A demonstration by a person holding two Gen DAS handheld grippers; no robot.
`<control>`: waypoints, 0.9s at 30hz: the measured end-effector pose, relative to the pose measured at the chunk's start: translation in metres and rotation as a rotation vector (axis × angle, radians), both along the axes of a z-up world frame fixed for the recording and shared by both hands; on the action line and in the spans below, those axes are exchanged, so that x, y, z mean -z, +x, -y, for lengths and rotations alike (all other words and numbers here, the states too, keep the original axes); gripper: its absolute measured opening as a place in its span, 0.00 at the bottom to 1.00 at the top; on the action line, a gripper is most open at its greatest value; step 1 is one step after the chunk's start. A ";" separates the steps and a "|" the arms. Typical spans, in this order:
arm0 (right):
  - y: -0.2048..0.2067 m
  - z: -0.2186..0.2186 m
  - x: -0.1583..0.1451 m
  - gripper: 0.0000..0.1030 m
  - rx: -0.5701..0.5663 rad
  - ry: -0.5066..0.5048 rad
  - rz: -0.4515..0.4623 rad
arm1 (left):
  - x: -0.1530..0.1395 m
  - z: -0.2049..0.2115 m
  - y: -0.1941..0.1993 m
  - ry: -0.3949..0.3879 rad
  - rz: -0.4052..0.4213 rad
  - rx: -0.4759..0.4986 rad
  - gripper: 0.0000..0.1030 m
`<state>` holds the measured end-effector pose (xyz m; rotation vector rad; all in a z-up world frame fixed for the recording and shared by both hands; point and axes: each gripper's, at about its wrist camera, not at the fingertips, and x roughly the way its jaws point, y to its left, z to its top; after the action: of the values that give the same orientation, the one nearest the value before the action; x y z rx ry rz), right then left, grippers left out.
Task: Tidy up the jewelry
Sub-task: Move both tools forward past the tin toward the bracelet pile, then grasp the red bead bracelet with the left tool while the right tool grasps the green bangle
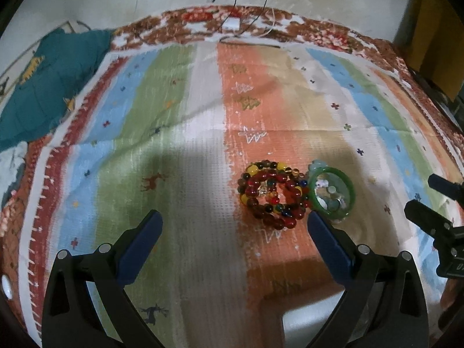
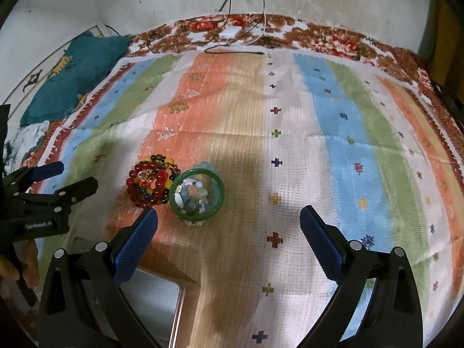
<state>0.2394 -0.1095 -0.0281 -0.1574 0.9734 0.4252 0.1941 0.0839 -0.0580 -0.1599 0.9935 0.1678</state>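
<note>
Here both the left gripper (image 1: 233, 226) and right gripper (image 2: 229, 223) gape wide, empty; grabbing the green bangle (image 2: 197, 194) may drag the touching beaded bracelets (image 2: 152, 182)

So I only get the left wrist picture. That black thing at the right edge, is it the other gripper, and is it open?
Observer: Yes. The right wrist view shows the right gripper wide open, with nothing held between its blue pads.
Operator: What's inside the green bangle? It's a blur here.
Observer: A pale bead bracelet is coiled inside the bangle, and some of it pokes out under the near rim.
Operator: And who holds my gripper?
Observer: A hand shows at the lower left edge, below the left gripper.
</note>
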 end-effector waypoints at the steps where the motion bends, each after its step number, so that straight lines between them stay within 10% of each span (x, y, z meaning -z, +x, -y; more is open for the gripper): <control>1: 0.004 -0.001 0.003 0.96 0.002 0.002 -0.014 | 0.003 -0.002 0.004 -0.015 -0.013 0.000 0.95; 11: 0.031 -0.008 0.028 0.96 0.013 0.021 -0.132 | 0.025 -0.011 0.031 -0.120 -0.090 0.019 0.93; 27: 0.059 -0.017 0.060 0.82 0.010 0.037 -0.254 | 0.056 -0.023 0.052 -0.211 -0.187 0.015 0.52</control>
<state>0.2985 -0.0920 -0.0880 -0.0653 1.2145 0.4606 0.2456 0.1068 -0.1139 -0.3342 1.1979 0.0646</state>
